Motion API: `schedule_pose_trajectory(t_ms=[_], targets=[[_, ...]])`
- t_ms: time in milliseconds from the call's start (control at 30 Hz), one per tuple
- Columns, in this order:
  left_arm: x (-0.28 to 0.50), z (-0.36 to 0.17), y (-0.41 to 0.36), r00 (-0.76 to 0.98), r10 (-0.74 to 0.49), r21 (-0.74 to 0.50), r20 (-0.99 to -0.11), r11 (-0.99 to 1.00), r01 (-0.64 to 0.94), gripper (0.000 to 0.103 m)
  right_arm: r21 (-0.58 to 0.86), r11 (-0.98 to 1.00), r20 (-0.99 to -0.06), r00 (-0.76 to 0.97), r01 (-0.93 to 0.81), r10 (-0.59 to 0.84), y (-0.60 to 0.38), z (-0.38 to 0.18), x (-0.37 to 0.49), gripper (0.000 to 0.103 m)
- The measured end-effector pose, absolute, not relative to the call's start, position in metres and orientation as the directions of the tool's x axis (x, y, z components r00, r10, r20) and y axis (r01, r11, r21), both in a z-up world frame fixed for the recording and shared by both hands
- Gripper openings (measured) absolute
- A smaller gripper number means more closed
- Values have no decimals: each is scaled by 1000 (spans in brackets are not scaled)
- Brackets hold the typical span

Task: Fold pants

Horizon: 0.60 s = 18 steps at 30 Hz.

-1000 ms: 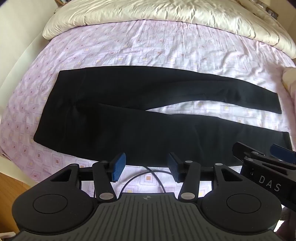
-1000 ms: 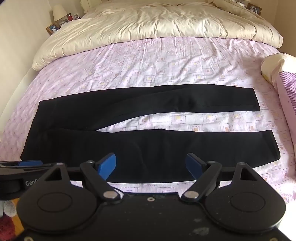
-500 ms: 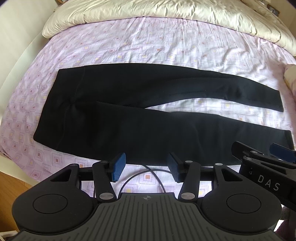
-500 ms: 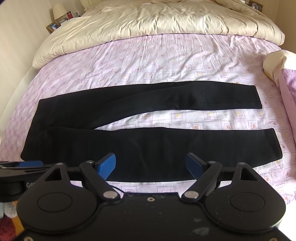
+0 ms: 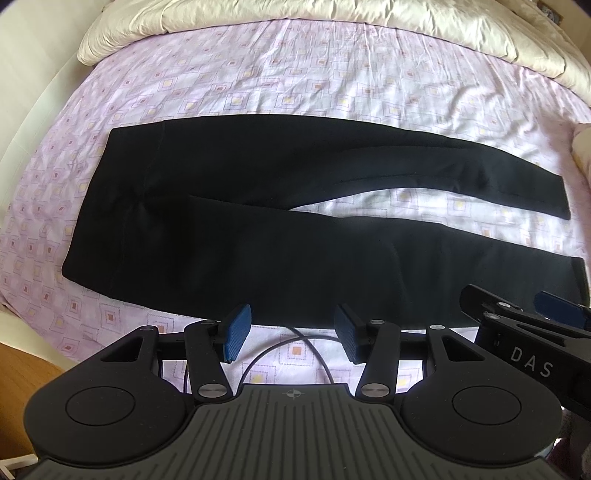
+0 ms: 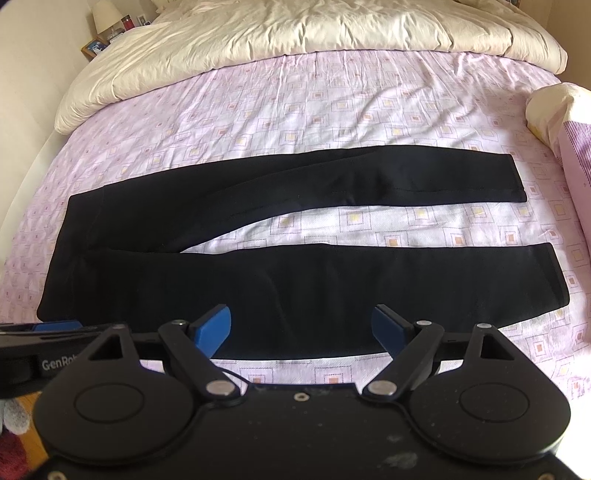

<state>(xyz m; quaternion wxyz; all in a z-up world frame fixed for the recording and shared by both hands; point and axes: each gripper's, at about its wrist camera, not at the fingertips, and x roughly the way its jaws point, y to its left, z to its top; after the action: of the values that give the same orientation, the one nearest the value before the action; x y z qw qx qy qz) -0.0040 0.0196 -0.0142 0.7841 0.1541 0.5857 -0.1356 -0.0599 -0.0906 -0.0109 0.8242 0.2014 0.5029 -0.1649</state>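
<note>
Left wrist view:
My left gripper (image 5: 291,334): jaws partly apart, gripping nothing, above the bed's near edge.
Pants (image 5: 280,225): black, flat on the lilac sheet (image 5: 295,74), waistband left, legs spread to the right.
Cable (image 5: 284,341): loops between my pads.

Right wrist view:
My right gripper (image 6: 301,328): jaws wide apart, empty, over the near leg's lower edge.
Pants (image 6: 258,280): legs split, sheet visible between.
Duvet (image 6: 295,33): cream, bunched beyond.

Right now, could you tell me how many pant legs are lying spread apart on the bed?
2: the far leg lies toward the duvet, the near leg just ahead of both claws; nothing hidden.
</note>
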Motion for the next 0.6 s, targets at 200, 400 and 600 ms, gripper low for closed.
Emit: schedule_pose_trajectory(t_ms=[200, 400, 600], targets=[[14, -20, 29, 243, -44, 60, -969, 913, 405, 49, 132, 860, -922, 380, 493, -76, -80, -20, -46, 88], [32, -30, 25, 243, -59, 69, -968, 871, 487, 49, 116, 833, -935, 343, 541, -93, -74, -32, -31, 88], [48, -47, 25, 206, -93, 39, -974, 830, 557, 49, -1, 785, -954, 234, 619, -186, -75, -44, -30, 88]])
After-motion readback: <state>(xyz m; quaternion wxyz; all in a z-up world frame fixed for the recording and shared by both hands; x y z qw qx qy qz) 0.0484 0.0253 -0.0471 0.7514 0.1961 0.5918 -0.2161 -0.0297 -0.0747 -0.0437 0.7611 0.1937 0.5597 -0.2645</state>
